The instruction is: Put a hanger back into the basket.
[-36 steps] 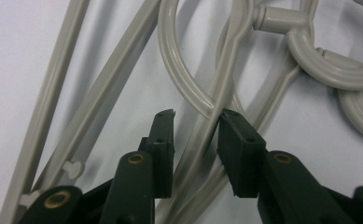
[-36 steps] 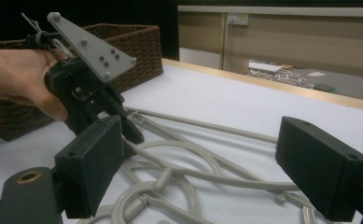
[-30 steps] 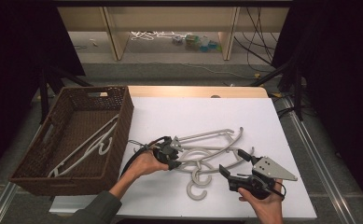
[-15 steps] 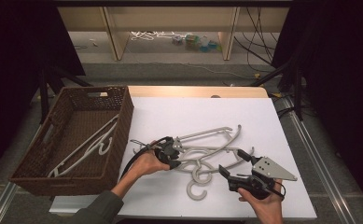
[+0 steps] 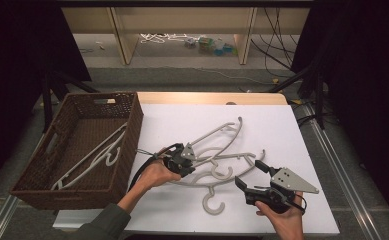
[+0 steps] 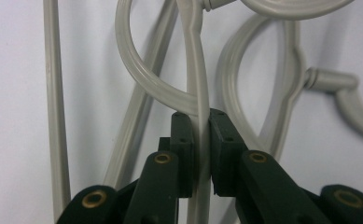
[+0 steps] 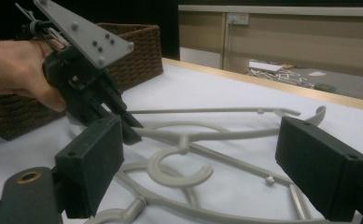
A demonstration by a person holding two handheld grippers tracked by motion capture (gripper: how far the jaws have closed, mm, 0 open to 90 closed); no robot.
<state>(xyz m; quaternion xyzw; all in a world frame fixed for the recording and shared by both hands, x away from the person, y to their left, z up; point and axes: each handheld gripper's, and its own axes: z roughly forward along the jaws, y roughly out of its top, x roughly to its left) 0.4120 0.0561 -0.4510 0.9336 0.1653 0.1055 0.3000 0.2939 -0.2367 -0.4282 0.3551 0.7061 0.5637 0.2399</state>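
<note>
Left gripper view: the left gripper [image 6: 200, 140] has just clamped onto a grey plastic hanger bar [image 6: 198, 84]; the right gripper [image 5: 251, 176] gapes wide, holding nothing.

Pale grey hangers [image 5: 217, 155] on a white table [image 5: 282, 130] — dark brown woven basket [image 5: 127, 125], black grippers [image 5: 254, 180]

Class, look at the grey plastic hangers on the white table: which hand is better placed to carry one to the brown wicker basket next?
Left, probably. The left gripper is already shut on a grey plastic hanger and is nearer the brown wicker basket. The right gripper is open, holding nothing.
</note>
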